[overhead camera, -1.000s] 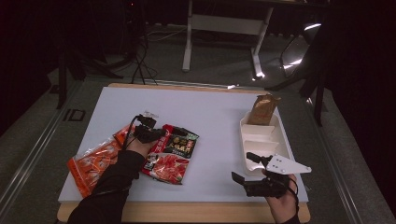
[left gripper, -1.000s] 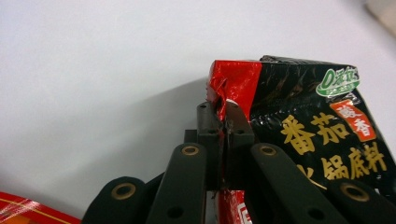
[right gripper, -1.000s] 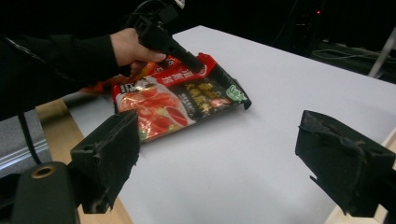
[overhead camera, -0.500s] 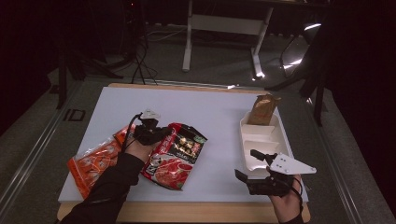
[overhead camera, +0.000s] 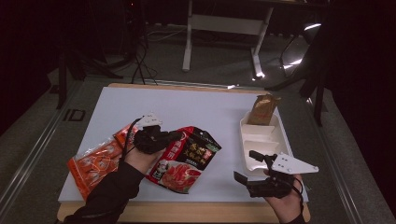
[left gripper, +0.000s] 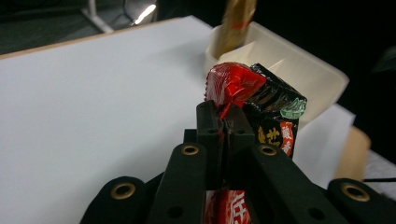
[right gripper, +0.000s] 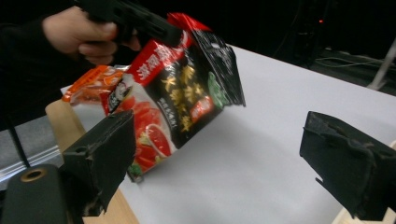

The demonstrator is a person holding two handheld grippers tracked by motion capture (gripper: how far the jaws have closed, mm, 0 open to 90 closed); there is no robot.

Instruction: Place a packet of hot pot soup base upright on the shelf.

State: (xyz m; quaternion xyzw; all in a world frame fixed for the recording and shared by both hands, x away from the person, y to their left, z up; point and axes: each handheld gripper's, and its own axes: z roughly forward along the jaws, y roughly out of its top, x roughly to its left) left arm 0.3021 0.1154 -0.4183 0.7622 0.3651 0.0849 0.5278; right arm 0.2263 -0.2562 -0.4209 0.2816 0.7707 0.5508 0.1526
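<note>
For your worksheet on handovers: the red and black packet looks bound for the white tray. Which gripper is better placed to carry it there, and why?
Left. The left gripper is shut on the red and black packet; the right gripper is open beside the tray.

lab/studio | dark room | white table | floor cables

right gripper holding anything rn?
No. In the right gripper view the right gripper has its black jaws wide apart with only white table between them.
</note>
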